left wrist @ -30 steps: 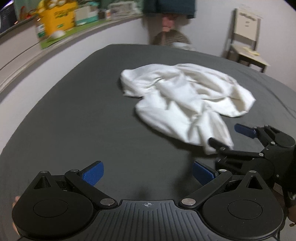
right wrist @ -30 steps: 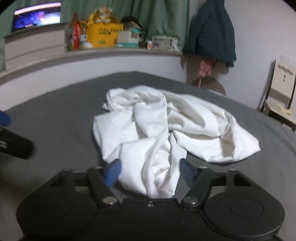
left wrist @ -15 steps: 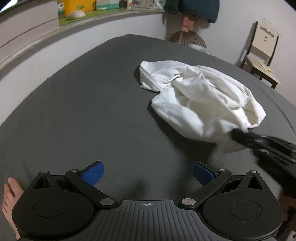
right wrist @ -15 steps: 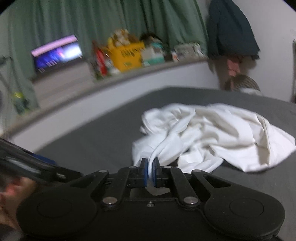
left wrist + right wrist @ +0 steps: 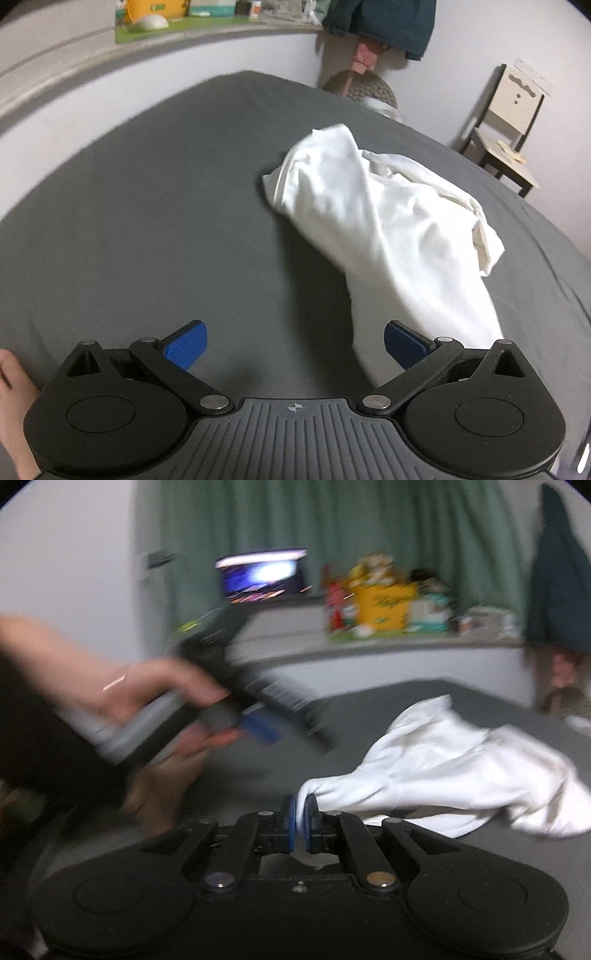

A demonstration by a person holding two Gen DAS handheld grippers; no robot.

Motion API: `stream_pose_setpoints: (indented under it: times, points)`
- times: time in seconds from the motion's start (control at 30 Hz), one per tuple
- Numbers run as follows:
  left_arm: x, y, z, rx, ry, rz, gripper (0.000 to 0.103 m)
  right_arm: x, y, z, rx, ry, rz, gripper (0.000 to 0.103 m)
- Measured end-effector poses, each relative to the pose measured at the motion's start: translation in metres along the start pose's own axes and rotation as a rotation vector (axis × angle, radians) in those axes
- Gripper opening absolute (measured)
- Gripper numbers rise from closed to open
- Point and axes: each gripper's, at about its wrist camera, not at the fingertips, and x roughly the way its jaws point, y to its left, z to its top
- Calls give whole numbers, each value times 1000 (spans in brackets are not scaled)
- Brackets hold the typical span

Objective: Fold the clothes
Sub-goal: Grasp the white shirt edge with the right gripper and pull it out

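One white garment (image 5: 388, 225) lies on the dark grey bed sheet (image 5: 155, 206), right of centre in the left wrist view. Its long axis runs on a diagonal: the far end, a rounded bunched fold, points toward the wall with the hanging dark teal jacket (image 5: 384, 22), and the near end narrows and is drawn toward the lower right, passing just beside the right-hand blue pad of the left gripper (image 5: 295, 343). That gripper hovers over bare sheet with its jaws spread wide, nothing between them; cloth is beside the right finger, and contact cannot be judged.

In the right wrist view the right gripper (image 5: 301, 827) has its blue pads closed on a pinched tip of the garment (image 5: 443, 775), a sliver of white showing between them. From this pinch the cloth fans out to the right and away, wider at its far end, partly lifted off the sheet near the pads.

Left of it, motion-blurred, a hand (image 5: 159, 698) holds the other gripper's handle. A wooden chair (image 5: 509, 122) stands beyond the bed's right edge; a shelf with a yellow box (image 5: 384, 605) and a lit screen (image 5: 264, 574) stands before green curtains (image 5: 332, 524).
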Motion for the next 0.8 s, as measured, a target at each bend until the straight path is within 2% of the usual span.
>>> stream_pose_setpoints:
  times: [0.07, 0.13, 0.3, 0.33, 0.37, 0.43, 0.6, 0.63, 0.73, 0.8]
  points:
    - [6, -2, -1, -7, 25, -14, 103, -4, 19, -17, -30, 67, 40, 5]
    - [13, -6, -2, -4, 52, -18, 103, -5, 22, -25, -7, 94, 11, 4]
    - [29, -23, -9, 89, 98, 45, 103, -5, 31, -44, 52, 160, -61, 7]
    - [31, -26, -10, 100, 100, 56, 103, -5, 33, -48, 64, 173, -75, 16]
    - [34, -29, -10, 108, 99, 63, 103, -5, 35, -52, 75, 186, -90, 36]
    - [34, -30, -10, 103, 93, 58, 103, 5, 30, -49, 104, 184, -126, 59]
    - [32, -39, -4, 139, 47, 77, 103, 44, 5, -28, 183, 142, -227, 61]
    - [25, -30, -6, 142, 36, 88, 103, 52, 1, -24, 199, 133, -248, 60]
    - [15, -20, -5, 118, 1, 138, 103, 75, -14, -11, 246, 108, -308, 60]
    - [10, -11, -2, 86, -22, 159, 103, 105, -28, -5, 288, 119, -330, 57]
